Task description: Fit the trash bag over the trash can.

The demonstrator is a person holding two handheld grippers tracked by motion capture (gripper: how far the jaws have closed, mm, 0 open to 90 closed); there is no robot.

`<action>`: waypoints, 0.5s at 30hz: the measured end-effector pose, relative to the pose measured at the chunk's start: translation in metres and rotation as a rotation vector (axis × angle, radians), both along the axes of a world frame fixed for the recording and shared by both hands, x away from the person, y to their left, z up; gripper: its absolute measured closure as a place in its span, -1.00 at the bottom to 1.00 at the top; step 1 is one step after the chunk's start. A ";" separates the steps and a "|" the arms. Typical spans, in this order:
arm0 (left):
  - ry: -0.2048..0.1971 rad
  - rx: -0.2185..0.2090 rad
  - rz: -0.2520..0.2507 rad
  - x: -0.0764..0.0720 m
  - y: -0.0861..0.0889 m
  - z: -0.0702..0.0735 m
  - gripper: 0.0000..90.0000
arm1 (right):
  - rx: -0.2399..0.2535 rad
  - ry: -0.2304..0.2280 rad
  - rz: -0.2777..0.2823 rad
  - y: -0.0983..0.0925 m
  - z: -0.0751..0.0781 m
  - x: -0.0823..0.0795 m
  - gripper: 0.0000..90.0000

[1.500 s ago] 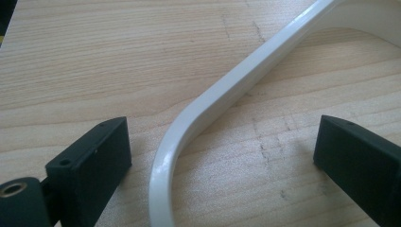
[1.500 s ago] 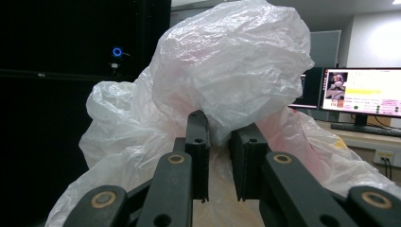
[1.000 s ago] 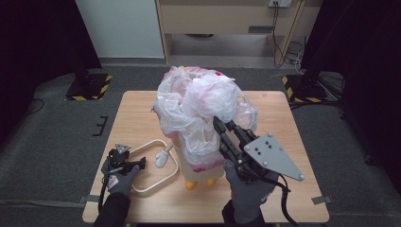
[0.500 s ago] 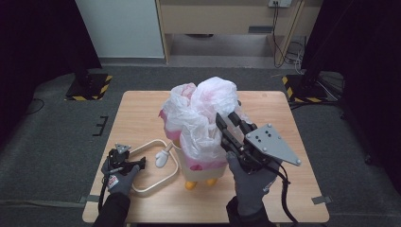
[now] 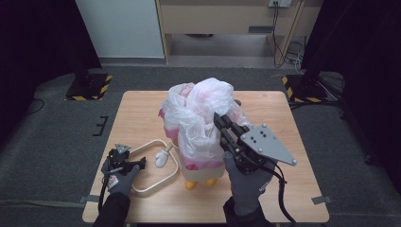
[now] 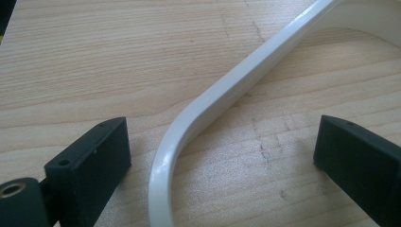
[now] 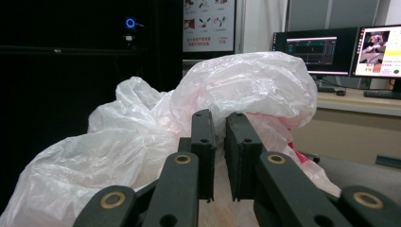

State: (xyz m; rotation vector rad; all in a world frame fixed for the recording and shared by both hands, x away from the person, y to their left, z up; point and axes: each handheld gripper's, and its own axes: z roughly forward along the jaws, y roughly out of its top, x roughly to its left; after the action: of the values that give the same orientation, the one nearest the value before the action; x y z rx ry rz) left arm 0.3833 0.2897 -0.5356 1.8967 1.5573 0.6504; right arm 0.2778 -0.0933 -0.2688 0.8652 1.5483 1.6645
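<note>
While the left claw (image 6: 222,161) gapes over the wooden table (image 5: 142,113), the right claw (image 7: 220,156) pinches the plastic bag (image 5: 203,118).

A crumpled translucent plastic bag (image 5: 201,118) sits mid-table on the light wooden table (image 5: 142,109), seemingly over a bin; a cream plastic loop (image 5: 158,177) lies to its left.

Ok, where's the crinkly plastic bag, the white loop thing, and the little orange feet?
plastic bag (image 5: 201,113), high view, its puffy top.
white loop (image 6: 222,90), left gripper view, its curved bar.
orange feet (image 5: 190,185), high view, the left foot.
</note>
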 end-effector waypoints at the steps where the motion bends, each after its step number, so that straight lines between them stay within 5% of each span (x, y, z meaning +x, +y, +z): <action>1: 0.000 0.000 0.000 0.000 0.000 0.000 -0.92 | 0.000 0.000 0.000 0.000 0.000 0.000 0.88; 15: 0.004 0.005 -0.004 0.000 0.000 0.000 -0.92 | 0.039 -0.103 0.059 0.006 0.028 -0.023 0.88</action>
State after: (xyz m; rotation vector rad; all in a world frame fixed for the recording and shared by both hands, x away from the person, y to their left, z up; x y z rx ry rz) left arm 0.3832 0.2900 -0.5354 1.9048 1.5556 0.6498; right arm 0.2553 -0.0874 -0.2413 0.7478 1.4890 1.7583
